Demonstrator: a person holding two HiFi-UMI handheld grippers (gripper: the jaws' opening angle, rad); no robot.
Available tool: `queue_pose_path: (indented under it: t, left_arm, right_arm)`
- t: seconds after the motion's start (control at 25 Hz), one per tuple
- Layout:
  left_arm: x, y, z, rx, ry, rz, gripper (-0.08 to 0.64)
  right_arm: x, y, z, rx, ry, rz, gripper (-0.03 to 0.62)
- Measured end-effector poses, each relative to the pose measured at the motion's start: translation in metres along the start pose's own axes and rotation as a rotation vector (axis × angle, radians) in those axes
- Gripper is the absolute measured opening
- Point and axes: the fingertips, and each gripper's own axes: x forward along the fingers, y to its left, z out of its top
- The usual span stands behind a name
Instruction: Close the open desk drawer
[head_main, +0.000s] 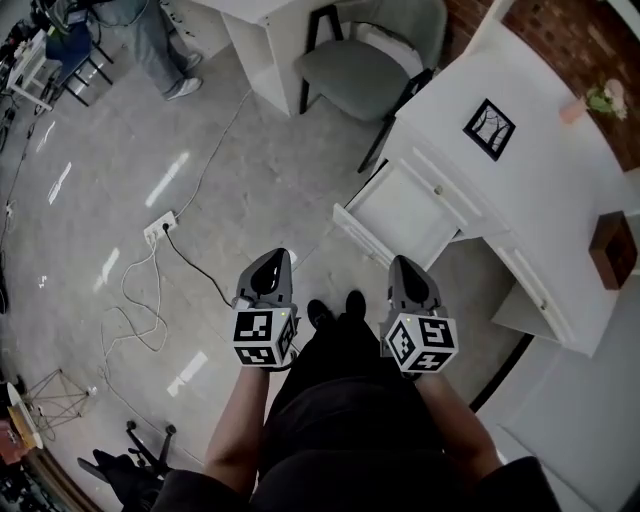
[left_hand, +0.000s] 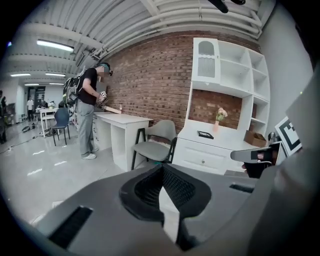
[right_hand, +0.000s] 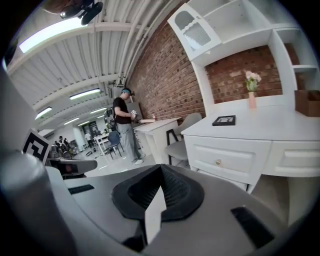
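Observation:
A white desk (head_main: 540, 150) stands at the right of the head view. Its low drawer (head_main: 400, 212) is pulled out toward the floor, and its inside looks bare. My left gripper (head_main: 270, 258) and right gripper (head_main: 404, 264) hover side by side over the floor, short of the drawer's front edge and touching nothing. Both are shut and hold nothing. In the left gripper view the left gripper (left_hand: 162, 169) points at the desk front (left_hand: 203, 161). The right gripper (right_hand: 161, 167) faces a shut drawer with a knob (right_hand: 218, 161).
A grey chair (head_main: 365, 65) stands left of the desk. A power strip (head_main: 158, 228) with loose cables lies on the floor at left. On the desk are a framed picture (head_main: 489, 128), a vase (head_main: 590, 103) and a brown box (head_main: 612, 250). A person (left_hand: 89, 112) stands at a far desk.

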Motion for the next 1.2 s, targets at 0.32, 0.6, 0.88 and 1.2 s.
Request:
queue_pose_path:
  t: [0.32, 0.6, 0.88, 1.2]
  left_arm:
    - [0.055, -0.066, 0.0, 0.101, 0.071, -0.125, 0.009]
    - [0.093, -0.097, -0.007, 0.173, 0.115, -0.204, 0.009]
    - [0.144, -0.089, -0.048, 0.304, 0.243, -0.343, 0.009]
    - [0.188, -0.08, -0.1, 0.387, 0.317, -0.528, 0.009]
  right_arm:
    - [-0.026, -0.093, 0.0, 0.124, -0.044, -0.179, 0.005]
    - [-0.043, -0.127, -0.02, 0.194, -0.033, -0.276, 0.005]
    - [-0.044, -0.129, -0.074, 0.317, 0.009, -0.441, 0.005]
    - [-0.026, -0.121, -0.141, 0.405, 0.016, -0.615, 0.005]
